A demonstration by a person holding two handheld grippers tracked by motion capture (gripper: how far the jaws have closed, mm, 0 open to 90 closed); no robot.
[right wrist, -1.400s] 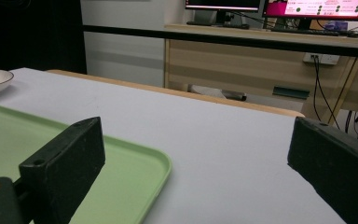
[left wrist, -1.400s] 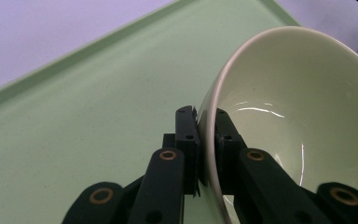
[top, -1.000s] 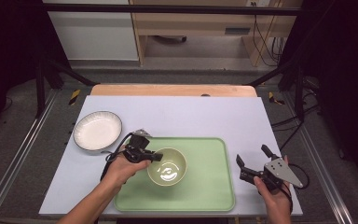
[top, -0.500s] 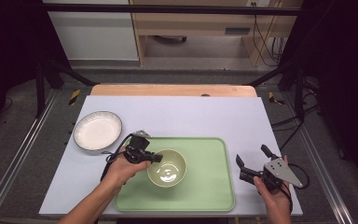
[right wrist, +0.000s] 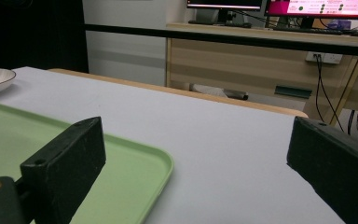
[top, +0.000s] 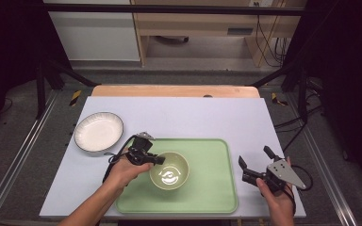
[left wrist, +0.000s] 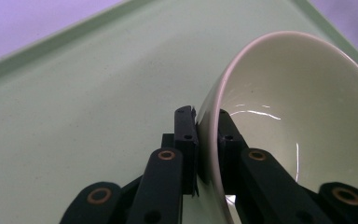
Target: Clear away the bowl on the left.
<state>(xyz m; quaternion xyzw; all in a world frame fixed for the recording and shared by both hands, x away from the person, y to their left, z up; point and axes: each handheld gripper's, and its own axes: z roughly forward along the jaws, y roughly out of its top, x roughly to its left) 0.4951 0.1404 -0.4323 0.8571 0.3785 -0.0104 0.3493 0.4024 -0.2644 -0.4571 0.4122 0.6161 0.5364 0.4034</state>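
Left claw (top: 158, 160) clenched on the near-left rim of the pale green bowl (top: 169, 170), one jaw inside, one outside; the inner jaw is partly hidden by the bowl wall. Bowl sits on the green tray (top: 212, 188), mid worktop (top: 188, 117). Right claw (top: 254, 162) released, empty, beside the tray's right edge. White plate (top: 98, 131) far left, cut off in the right gripper view.

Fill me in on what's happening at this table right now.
A person works with a claw in each hand. The left claw is shut on the rim of a pale green bowl, one jaw inside the wall and one outside; the bowl sits on a green tray. The right claw is open and holds nothing, just right of the tray. A white plate lies on the table to the left.
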